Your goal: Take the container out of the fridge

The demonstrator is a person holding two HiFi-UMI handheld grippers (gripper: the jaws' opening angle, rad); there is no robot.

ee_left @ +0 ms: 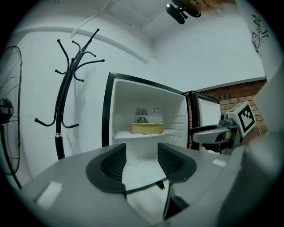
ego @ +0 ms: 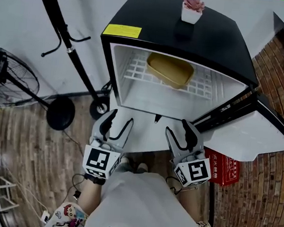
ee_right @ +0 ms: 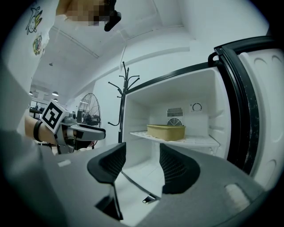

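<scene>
Container [ego: 169, 71] on the wire shelf [ego: 136, 74] of an open fridge [ego: 218, 48], both grippers empty and short of it.

Head view: shallow tan container lying toward the back of the shelf. Left gripper [ego: 121, 118] and right gripper [ego: 177, 128] side by side below the opening, jaws apart, well clear of it. Left gripper view: left gripper [ee_left: 142, 160] spread wide with nothing between the jaws, container [ee_left: 146, 128] straight ahead and higher up. Right gripper view: right gripper [ee_right: 142, 165] likewise agape and empty, container [ee_right: 166, 131] ahead and slightly right on the shelf [ee_right: 197, 141]. Probably light, rigid plastic, possibly slick; contents not visible. Best taken by pinching a long wall at the rim, or with one gripper on each end.
</scene>
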